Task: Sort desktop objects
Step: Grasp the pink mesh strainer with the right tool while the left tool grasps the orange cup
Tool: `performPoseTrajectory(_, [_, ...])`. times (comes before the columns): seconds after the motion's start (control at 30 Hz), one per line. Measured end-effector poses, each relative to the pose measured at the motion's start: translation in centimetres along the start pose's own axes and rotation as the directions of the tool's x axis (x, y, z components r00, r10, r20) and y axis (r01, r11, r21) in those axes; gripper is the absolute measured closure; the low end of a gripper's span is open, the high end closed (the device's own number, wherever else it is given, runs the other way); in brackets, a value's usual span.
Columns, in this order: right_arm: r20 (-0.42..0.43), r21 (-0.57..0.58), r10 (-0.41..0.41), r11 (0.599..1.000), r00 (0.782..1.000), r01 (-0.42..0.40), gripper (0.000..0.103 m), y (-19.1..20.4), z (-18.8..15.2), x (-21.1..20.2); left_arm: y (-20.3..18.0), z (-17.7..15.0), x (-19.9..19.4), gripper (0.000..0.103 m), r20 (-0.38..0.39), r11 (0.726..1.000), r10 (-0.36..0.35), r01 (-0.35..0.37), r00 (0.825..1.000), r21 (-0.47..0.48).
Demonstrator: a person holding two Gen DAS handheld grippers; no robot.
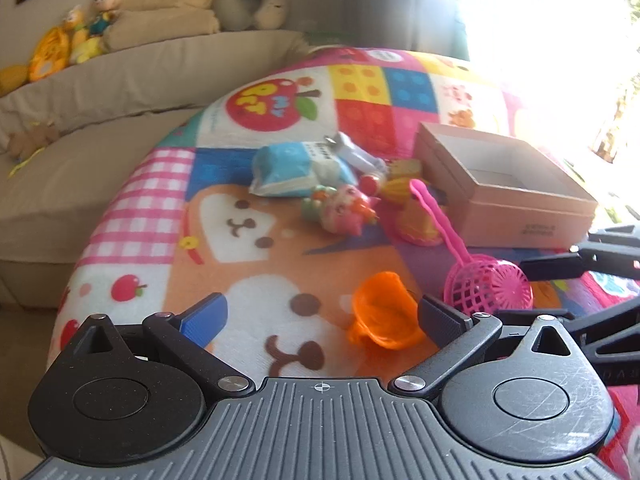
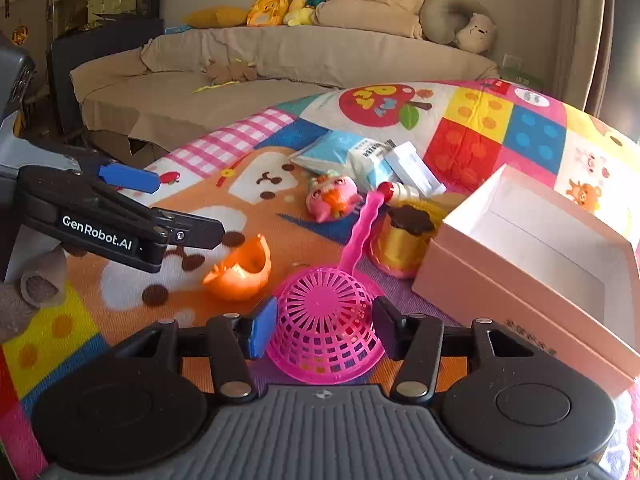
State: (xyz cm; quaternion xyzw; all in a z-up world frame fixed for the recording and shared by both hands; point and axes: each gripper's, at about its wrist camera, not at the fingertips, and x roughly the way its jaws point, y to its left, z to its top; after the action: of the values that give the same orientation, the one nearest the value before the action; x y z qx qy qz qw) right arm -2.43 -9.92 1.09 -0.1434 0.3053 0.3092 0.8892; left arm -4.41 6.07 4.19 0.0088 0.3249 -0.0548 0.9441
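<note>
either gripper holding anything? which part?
Right gripper brackets the pink strainer at its basket; contact unclear. Left gripper is open and empty.
</note>
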Motion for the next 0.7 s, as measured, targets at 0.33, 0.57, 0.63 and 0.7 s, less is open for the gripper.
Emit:
performPoseTrajectory(0.33, [-0.023,0.04,-0.051,0.998,0.998,0.052,0.047,-1.9,-2.3,-2.9,-2.1,-0.4,3.9,0.0,-0.086,0.998,-0.031,0.035,0.996,0.045])
performPoseTrajectory(0.57, [0.029,0.019,-0.029,0.999,0.999,0.028,0.031,-1.3,-1.3,-3.1,-1.2,-0.4,3.5,0.001,-0.077,0.996,0.066,-0.061,0.995,0.063])
performPoseTrajectory(0.63, [0.036,0.01,-0.025,1.0,0.999,0.024,0.03,-0.9,-0.9,-2.7,-0.5,-0.3,3.2,0.001,-0.074,0.991,0.12,-0.115,0.99,0.067])
performPoseTrajectory(0.7, [0.049,-0.007,-0.029,1.0,0.998,0.029,0.029,-0.4,-0.3,-1.9,0.2,-0.2,3.0,0.001,-0.07,0.982,0.178,-0.173,0.981,0.076])
